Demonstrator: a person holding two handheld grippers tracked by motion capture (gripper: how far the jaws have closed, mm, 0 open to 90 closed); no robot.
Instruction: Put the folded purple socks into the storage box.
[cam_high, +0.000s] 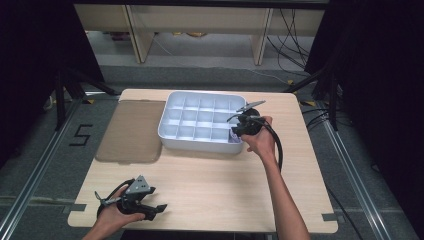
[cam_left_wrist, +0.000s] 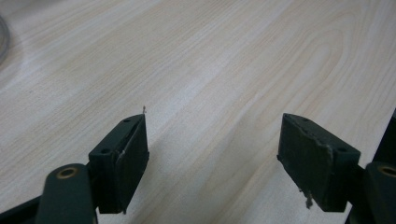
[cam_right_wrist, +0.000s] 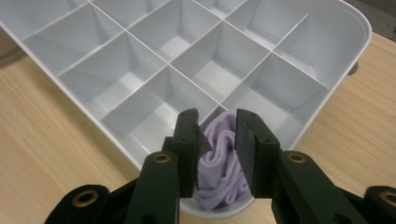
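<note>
A white tray (cam_high: 200, 144) divided into several compartments stands at the back middle of the wooden table (cam_high: 215, 185). A lilac cloth (cam_high: 233, 135) lies bunched in its near right corner compartment. My right gripper (cam_high: 236, 131) reaches down into that compartment. In the right gripper view the tray (cam_right_wrist: 363, 32) lies ahead, and the right gripper (cam_right_wrist: 217, 126) has its jaws close together, pinching the lilac cloth (cam_right_wrist: 223, 179). My left gripper (cam_high: 155, 211) rests at the table's near left corner. Its jaws stand wide apart over bare wood in the left gripper view (cam_left_wrist: 215, 140).
A flat brown translucent lid (cam_high: 132, 131) lies on the table just left of the tray. The tray's other compartments hold nothing. Black cables trail on the floor beyond the table's right side (cam_high: 295, 45).
</note>
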